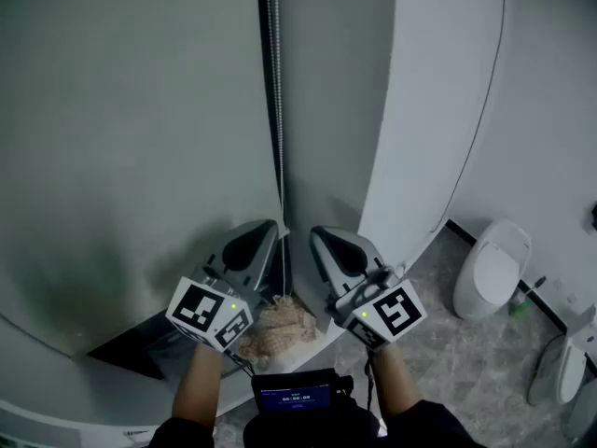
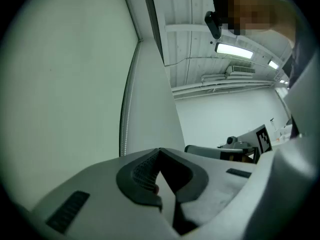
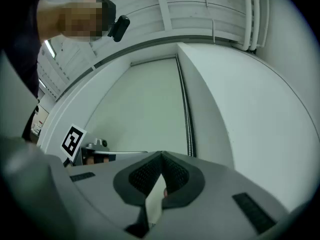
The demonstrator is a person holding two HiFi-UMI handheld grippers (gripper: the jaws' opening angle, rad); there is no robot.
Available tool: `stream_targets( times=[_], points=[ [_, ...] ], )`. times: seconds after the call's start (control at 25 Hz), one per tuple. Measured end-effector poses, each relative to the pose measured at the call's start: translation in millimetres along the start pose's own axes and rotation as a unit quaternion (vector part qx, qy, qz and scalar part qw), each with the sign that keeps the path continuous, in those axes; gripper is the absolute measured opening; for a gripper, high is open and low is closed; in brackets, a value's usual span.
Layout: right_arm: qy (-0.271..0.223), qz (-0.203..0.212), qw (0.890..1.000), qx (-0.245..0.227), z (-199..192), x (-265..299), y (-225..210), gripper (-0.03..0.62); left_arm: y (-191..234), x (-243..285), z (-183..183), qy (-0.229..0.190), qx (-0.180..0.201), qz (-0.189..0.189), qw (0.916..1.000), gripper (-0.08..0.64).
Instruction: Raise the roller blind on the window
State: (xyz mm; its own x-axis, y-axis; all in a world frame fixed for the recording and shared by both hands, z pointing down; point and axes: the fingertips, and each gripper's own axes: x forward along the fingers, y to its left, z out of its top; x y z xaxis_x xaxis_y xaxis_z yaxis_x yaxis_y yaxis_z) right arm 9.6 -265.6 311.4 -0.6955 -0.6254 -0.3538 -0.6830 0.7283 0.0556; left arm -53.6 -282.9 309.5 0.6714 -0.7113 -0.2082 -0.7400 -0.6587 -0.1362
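My left claw [image 2: 159,151] and right claw [image 3: 162,155] were both closed, empty; the bead chain [image 1: 276,101] hung at twelve o'clock between them, edging the lowered roller blind [image 1: 121,138]; I judged it light, limp, slippery; best pinched squarely across the beads.

Edges and fine print
The blind [image 1: 121,138] and chain [image 1: 276,82] run off the top edge; a fixture [image 1: 567,373] is cut at right; the screen [image 1: 297,398] text is unreadably small.
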Motion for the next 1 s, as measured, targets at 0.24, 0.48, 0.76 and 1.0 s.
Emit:
stream_targets(
  times=[0.24, 0.48, 0.76, 1.0],
  points=[
    [-0.006, -0.002, 1.0, 0.001, 2.1, 2.7, 2.2, 0.006, 0.4, -2.3, -2.6, 0.003, 0.006, -0.005, 1.0, 0.006],
    [-0.011, -0.001, 1.0, -0.008, 4.2, 8.4, 2.2, 0.006, 16.0, 9.8, -2.3, 0.002, 0.019, 0.001, 0.9998, 0.005],
    [-0.023, 0.022, 0.999, 0.021, 10.8, 10.6, -0.2, 0.008, 64.3, 78.0, 21.3, 0.003, 0.082, 0.065, 0.9945, 0.04],
    [-0.016, 0.009, 1.0, 0.005, 5.9, 5.2, -5.0, 0.008, 94.4, 126.8, 38.0, 0.002, 0.091, 0.092, 0.9915, 0.069]
  ],
)
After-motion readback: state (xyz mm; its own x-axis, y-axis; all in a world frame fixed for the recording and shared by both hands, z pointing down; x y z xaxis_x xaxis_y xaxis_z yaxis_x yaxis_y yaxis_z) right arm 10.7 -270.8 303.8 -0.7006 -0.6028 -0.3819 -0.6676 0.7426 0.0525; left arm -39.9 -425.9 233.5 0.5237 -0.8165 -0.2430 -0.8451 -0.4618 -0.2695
